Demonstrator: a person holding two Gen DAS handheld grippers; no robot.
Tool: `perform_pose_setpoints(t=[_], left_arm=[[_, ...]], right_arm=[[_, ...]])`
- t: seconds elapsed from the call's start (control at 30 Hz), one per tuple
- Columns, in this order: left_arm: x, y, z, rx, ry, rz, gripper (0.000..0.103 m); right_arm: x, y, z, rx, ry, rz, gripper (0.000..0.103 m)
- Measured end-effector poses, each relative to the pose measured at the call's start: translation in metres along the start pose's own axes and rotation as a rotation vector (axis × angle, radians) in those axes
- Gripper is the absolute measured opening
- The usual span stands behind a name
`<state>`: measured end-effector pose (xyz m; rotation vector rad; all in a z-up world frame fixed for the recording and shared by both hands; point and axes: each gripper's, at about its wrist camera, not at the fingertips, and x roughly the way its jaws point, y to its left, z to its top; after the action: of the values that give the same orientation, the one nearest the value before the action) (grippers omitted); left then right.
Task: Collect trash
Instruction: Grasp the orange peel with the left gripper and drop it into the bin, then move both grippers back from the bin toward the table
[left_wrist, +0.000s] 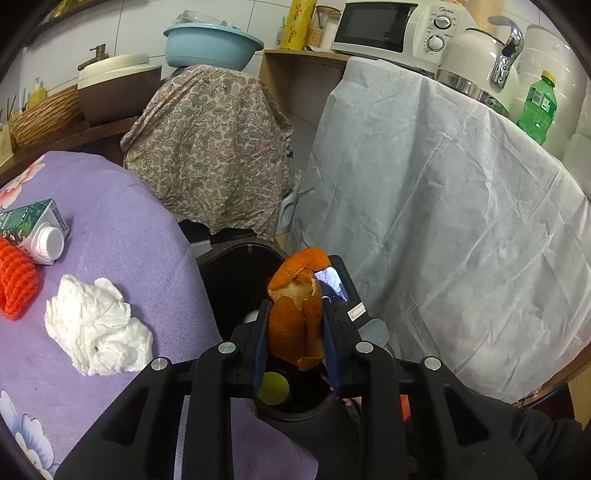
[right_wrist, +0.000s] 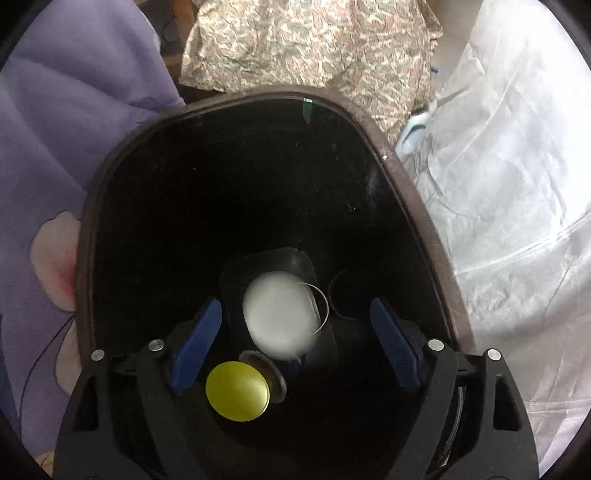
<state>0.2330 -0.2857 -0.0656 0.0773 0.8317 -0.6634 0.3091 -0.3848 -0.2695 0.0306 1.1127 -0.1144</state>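
Note:
My left gripper (left_wrist: 293, 321) is shut on an orange peel (left_wrist: 295, 314) and holds it above the open black trash bin (left_wrist: 229, 273). On the purple tablecloth (left_wrist: 122, 229) lie a crumpled white tissue (left_wrist: 96, 325), a green-and-white carton (left_wrist: 37, 232) and an orange net (left_wrist: 14, 288). My right gripper (right_wrist: 291, 339) is open and empty, just above the bin's mouth (right_wrist: 110, 162). Below it, inside the bin, a blurred white object (right_wrist: 279, 317) and a yellow-green round lid (right_wrist: 238, 391) show.
A paisley-covered object (left_wrist: 210, 147) stands behind the bin. A white cloth (left_wrist: 443, 221) covers furniture on the right, with a microwave (left_wrist: 388, 26), a white pot (left_wrist: 476, 70) and a green bottle (left_wrist: 537, 107) on top. A blue basin (left_wrist: 210, 44) sits at the back.

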Motion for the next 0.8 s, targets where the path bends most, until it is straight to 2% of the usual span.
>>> perform_pose_setpoints(t=[0.23, 0.4, 0.53, 0.67, 0.7, 0.73, 0.8], left_arm=[[0.022, -0.002, 0.005, 0.0, 0.071, -0.006, 0.026], [0.054, -0.014, 0.009, 0.031, 0.161, -0.016, 0.026], [0.08, -0.024, 0.008, 0.073, 0.216, 0.019, 0.027], [0.098, -0.026, 0.008, 0.095, 0.253, 0.055, 0.032], [0.098, -0.027, 0.008, 0.101, 0.256, 0.06, 0.042], [0.099, -0.029, 0.009, 0.109, 0.254, 0.065, 0.061], [0.095, -0.031, 0.01, 0.12, 0.23, 0.076, 0.083]], right_arm=[[-0.054, -0.008, -0.033, 0.025, -0.097, 0.023, 0.082], [-0.101, -0.026, -0.065, 0.091, -0.175, 0.041, 0.083], [-0.126, -0.04, -0.088, 0.146, -0.2, 0.056, 0.084], [-0.143, -0.05, -0.104, 0.192, -0.209, 0.061, 0.084], [-0.147, -0.052, -0.108, 0.199, -0.212, 0.052, 0.084], [-0.149, -0.054, -0.111, 0.202, -0.213, 0.048, 0.084], [-0.155, -0.056, -0.119, 0.208, -0.213, 0.046, 0.084]])
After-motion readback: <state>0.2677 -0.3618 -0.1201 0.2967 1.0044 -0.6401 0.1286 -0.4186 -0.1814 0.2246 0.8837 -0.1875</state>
